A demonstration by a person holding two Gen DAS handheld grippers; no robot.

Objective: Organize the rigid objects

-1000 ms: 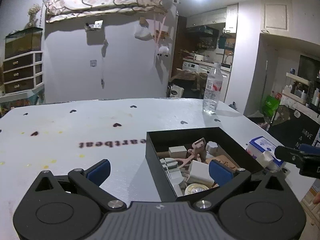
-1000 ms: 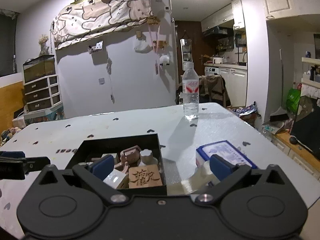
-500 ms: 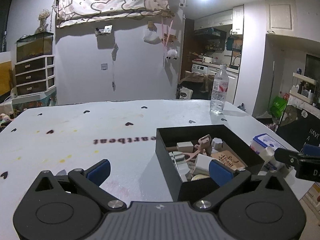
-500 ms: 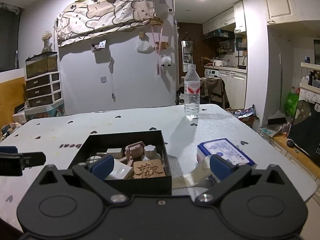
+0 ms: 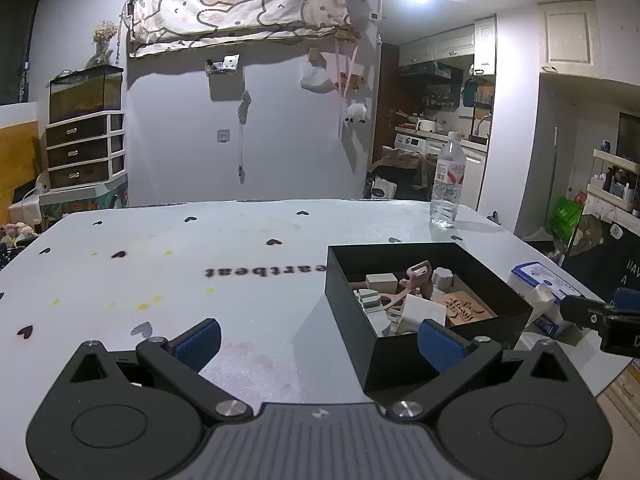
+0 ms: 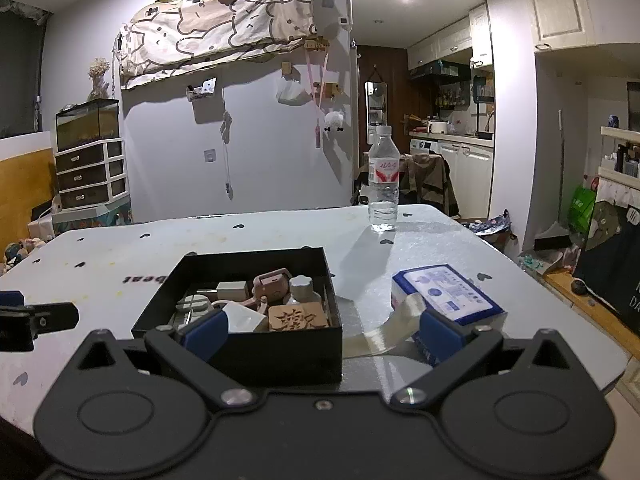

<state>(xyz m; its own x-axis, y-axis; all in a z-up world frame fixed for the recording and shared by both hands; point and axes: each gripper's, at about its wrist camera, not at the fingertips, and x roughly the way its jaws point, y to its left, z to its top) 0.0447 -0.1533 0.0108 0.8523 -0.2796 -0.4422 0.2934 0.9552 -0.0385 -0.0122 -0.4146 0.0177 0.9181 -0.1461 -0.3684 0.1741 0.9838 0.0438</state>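
A black open box (image 5: 496, 280) (image 6: 256, 344) stands on the white table and holds several small rigid things: a wooden tile with a carved character (image 6: 298, 317), a pink piece (image 6: 272, 283), white blocks (image 6: 242, 320) and a grey knob (image 6: 301, 284). My left gripper (image 5: 318, 344) is open and empty, held back from the box's near left corner. My right gripper (image 6: 320, 330) is open and empty, just in front of the box's near wall.
A blue and white tissue pack (image 6: 448, 294) (image 5: 546, 280) lies right of the box with a sheet pulled out. A water bottle (image 6: 383, 178) (image 5: 447, 184) stands at the far right of the table (image 5: 160, 272). The table's edge runs close on the right.
Both grippers have drawn back and risen a little from the box. Both have stayed open and empty. The things in the box have not moved.
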